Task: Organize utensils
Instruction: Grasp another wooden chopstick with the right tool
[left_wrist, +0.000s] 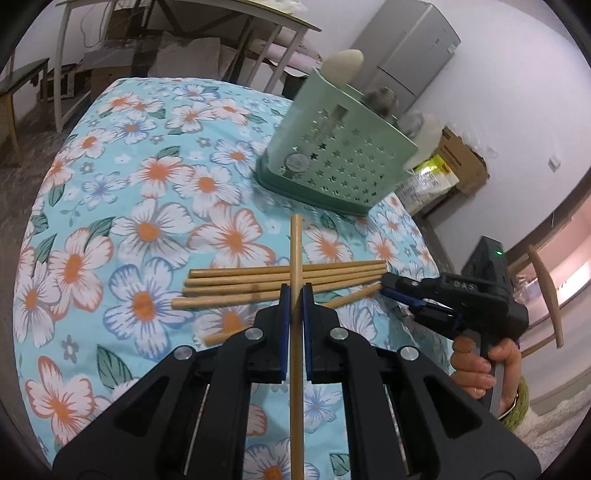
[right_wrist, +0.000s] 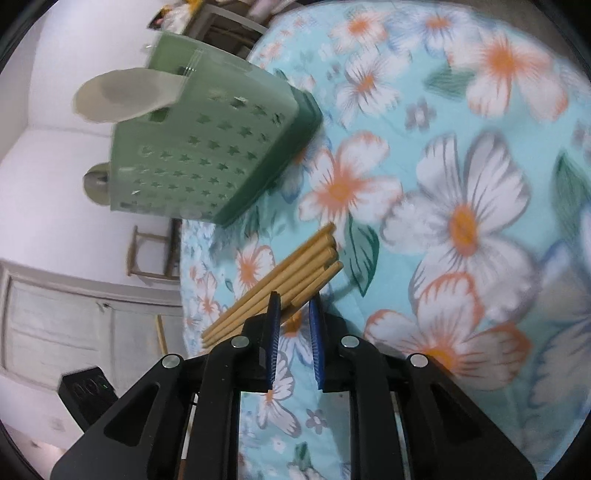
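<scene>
Left gripper (left_wrist: 295, 291) has one chopstick (left_wrist: 295, 251) clamped between its blue pads, long axis running straight along the fingers: the far tip pokes out toward the green utensil holder (left_wrist: 332, 162), the near end runs back under the camera. It crosses at a right angle over the loose chopsticks (left_wrist: 258, 282), four of them lying side by side, left to right, on the floral tablecloth (left_wrist: 129, 184), with a fifth angled off beneath the fingers.

From the right wrist, that same bundle (right_wrist: 280, 284) runs diagonally, blunt ends fanned toward the far right, thin ends toward the near left at the cloth's edge. Right gripper (right_wrist: 293, 314) sits just over the bundle's middle, jaws apart, nothing gripped; whether the pads touch the sticks I can't tell.

The holder stands on the far part of the table, star-shaped cut-outs across its wall, pale spoon (left_wrist: 345, 68) bowls rising from the top. In the right view a white spoon (right_wrist: 122, 96) sticks out of it, blurred.

Writing: the right gripper's black body (left_wrist: 469, 299) shows raised letters reading roughly "DAS". A cardboard box (left_wrist: 461, 162) by the wall has print too small to read. A grey fridge (left_wrist: 417, 48) stands far back.
</scene>
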